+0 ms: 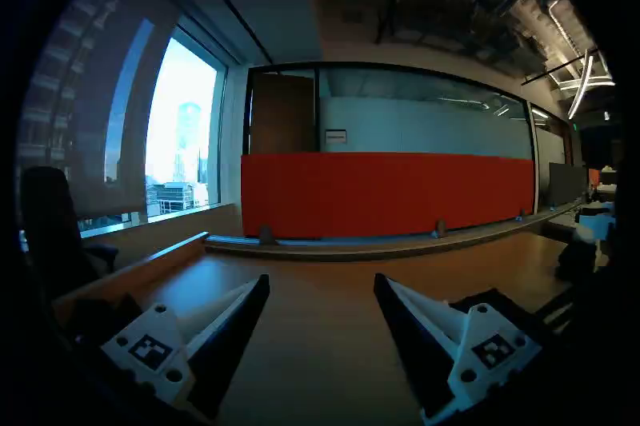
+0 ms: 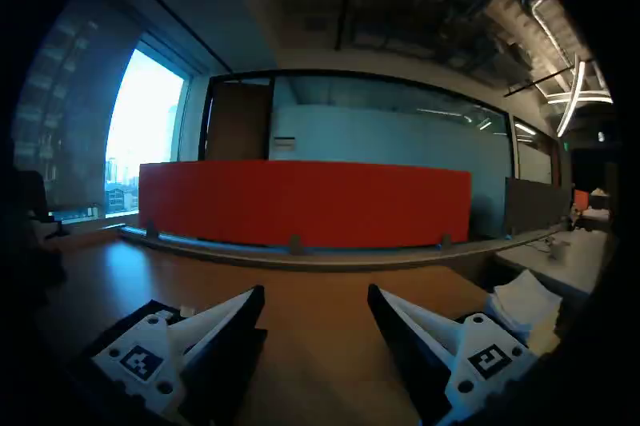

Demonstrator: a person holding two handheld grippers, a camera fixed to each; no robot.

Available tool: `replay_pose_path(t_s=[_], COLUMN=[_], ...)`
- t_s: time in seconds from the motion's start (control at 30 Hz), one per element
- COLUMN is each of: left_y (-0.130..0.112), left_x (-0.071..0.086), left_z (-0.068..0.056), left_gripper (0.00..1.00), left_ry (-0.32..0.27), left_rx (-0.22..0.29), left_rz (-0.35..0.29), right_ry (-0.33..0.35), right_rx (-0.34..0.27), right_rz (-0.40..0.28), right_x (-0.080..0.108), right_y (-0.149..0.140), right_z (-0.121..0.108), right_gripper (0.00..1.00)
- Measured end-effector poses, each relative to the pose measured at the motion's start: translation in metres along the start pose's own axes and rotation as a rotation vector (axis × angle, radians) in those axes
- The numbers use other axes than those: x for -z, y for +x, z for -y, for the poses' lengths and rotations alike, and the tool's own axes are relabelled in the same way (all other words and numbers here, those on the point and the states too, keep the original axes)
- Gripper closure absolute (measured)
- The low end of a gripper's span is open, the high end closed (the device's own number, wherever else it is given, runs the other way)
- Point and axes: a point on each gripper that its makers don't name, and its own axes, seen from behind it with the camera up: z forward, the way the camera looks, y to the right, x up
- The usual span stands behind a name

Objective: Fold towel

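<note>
Towel: likely white folded stack, 4 o'clock, by wooden table edge, untouched | left gripper: spread wide, empty | right gripper: spread wide, empty | both low, aimed 12 o'clock, seemingly ready for first reach

Right tool sits spread wide over wooden desk, white folded stack nearby.

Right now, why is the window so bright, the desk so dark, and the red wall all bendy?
In the left gripper view, daylight washes the window white while the desk looks dim; in the right gripper view, the fisheye lens bows the red wall into a curve, and a ceiling light glares near the edge.
</note>
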Motion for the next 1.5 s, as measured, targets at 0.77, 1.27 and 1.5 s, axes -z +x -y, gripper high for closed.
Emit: replay_pose_path(t_s=[0.77, 1.27, 1.5], left_y=[0.117, 0.119, 0.109], left_x=[0.007, 0.014, 0.019], left_z=[-0.012, -0.029, -0.055], left_gripper=[0.03, 0.03, 0.03], left_ry=[-0.034, -0.120, -0.259], left_rx=[-0.041, -0.069, -0.087], left_rz=[0.038, 0.124, 0.196], right_ry=[-0.010, 0.076, 0.242], right_rx=[0.027, 0.055, 0.097], right_rz=[0.000, 0.076, 0.145], right_x=[0.009, 0.011, 0.017], right_y=[0.135, 0.137, 0.131], right_z=[0.002, 0.012, 0.045], right_gripper=[0.00, 0.00, 0.00])
